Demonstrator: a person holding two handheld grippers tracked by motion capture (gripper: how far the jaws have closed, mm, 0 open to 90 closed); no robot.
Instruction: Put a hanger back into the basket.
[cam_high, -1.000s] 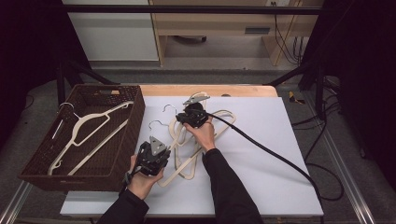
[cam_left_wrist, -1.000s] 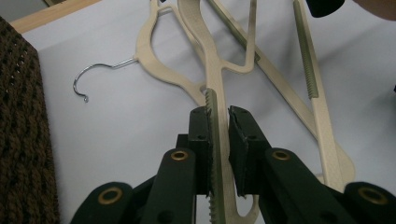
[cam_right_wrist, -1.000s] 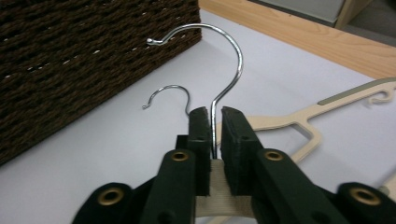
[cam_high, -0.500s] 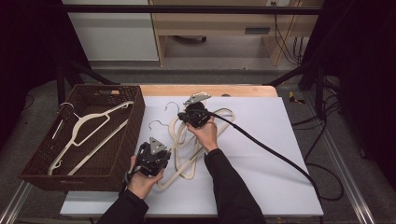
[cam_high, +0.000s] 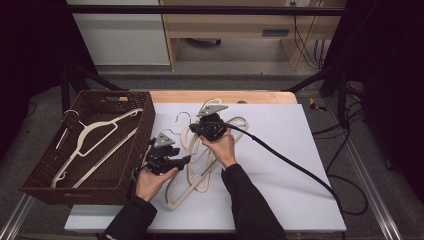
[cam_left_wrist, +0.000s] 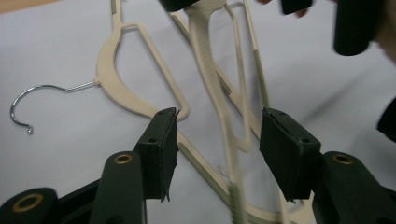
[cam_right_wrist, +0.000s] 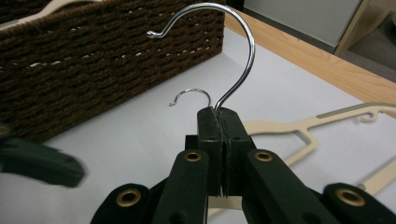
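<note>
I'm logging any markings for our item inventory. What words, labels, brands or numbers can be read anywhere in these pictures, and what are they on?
None can be read.
Hangers: plain cream plastic, no print visible.
Basket: plain brown weave, no tag visible.
Left claw and right claw: black, with brass rivets, no lettering visible.
Cabinet behind the table: a small dark plate, too small to read.

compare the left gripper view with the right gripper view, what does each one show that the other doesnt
Left gripper view: its own open tongs straddling the overlapping bars of cream hangers lying on the white table, none gripped.

Right gripper view: its own tongs shut on the metal hook of a hanger, the hook standing upright, with the brown woven basket behind.

Both: cream hangers on the white table, and another hanger's small metal hook resting on it.
</note>
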